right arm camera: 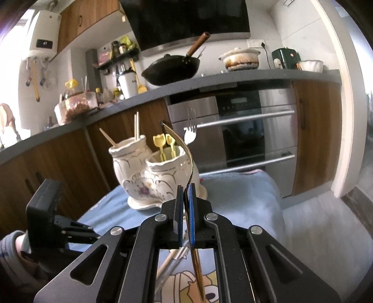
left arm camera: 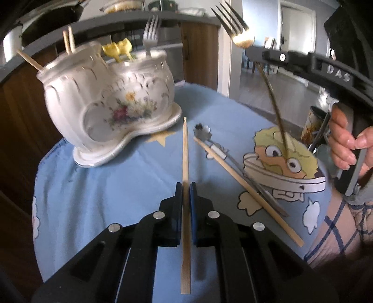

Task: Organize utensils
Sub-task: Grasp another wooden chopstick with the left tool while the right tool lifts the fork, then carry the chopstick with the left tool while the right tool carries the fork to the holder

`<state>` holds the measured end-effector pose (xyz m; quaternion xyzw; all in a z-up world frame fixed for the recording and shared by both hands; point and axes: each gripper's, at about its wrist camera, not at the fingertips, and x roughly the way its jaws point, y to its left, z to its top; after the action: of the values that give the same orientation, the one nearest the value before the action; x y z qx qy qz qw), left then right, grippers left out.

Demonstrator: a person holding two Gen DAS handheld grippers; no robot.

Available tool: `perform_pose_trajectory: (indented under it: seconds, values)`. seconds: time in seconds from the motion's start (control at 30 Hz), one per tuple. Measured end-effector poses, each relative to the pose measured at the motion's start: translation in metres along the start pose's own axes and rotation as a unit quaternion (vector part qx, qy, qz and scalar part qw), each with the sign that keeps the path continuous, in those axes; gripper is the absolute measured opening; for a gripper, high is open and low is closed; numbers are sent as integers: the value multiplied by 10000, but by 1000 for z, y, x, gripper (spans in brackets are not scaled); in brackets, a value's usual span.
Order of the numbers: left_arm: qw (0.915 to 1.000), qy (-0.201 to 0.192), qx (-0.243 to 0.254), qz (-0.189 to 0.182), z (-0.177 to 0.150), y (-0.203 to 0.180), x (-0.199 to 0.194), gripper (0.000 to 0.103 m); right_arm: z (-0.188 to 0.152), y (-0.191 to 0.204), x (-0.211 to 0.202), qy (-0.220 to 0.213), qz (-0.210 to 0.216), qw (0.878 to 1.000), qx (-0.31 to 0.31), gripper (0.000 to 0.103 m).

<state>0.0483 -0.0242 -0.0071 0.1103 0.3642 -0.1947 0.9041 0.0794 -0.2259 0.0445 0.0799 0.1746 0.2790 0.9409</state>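
Note:
A white floral two-pot ceramic holder [left arm camera: 109, 102] stands on the blue cloth; it also shows in the right wrist view [right arm camera: 153, 177]. It holds chopsticks [left arm camera: 68, 42], yellow picks [left arm camera: 119, 49] and a silver fork [left arm camera: 150, 35]. My left gripper [left arm camera: 185, 186] is shut on a wooden chopstick [left arm camera: 185, 151] that points toward the holder. My right gripper [right arm camera: 185, 188] is shut on a gold fork [right arm camera: 186, 153], held up in the air right of the holder; its tines show in the left wrist view [left arm camera: 230, 18].
Another chopstick [left arm camera: 247, 191] and a small metal utensil with a flower-shaped head [left arm camera: 205, 131] lie on the cloth [left arm camera: 105, 186] to the right. Behind are a kitchen counter [right arm camera: 233, 77], a wok [right arm camera: 172, 67] and an oven [right arm camera: 244, 130]. A cup [left arm camera: 312, 125] stands at the table's right edge.

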Motion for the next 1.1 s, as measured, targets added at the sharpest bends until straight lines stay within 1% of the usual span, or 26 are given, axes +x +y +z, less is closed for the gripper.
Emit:
perform_pose_trajectory:
  seconds: [0.17,0.3,0.47,0.57,0.7,0.8,0.9,0.97,1.0,1.1]
  values:
    - [9987,-495,-69,-67,2,8,-24,6,3,4,-7,-255,93,9996,-18,5]
    - [9941,-1065,-173,-145,4,15,-45,6,5,11,-14,-500,112,9987,-79,5]
    - [9878,-1520,-296,-155,12,22,-54,6,8,22,-24,-863,99,9960,-222,5]
    - [9827,-1798,-429,-150,10,29,-64,6,14,27,-25,-921,121,9954,-234,5]
    - [9731,-2192,-693,-170,12,47,-76,6,27,36,-24,-1034,85,9942,-271,5]
    - [9690,-2345,-762,-153,18,56,-80,6,38,39,-18,-1049,136,9941,-226,5]
    - [9640,-2554,-733,-36,29,65,-85,6,48,42,-10,-1086,165,9938,-192,5]
    - [9597,-2700,-782,-56,35,71,-88,6,56,44,-5,-1146,218,9930,-166,5]
    - [9559,-2815,-831,-83,41,77,-91,6,59,45,-2,-1171,240,9927,-167,5]
    - [9504,-2965,-926,-172,56,92,-95,6,70,48,5,-1310,282,9909,-141,5]
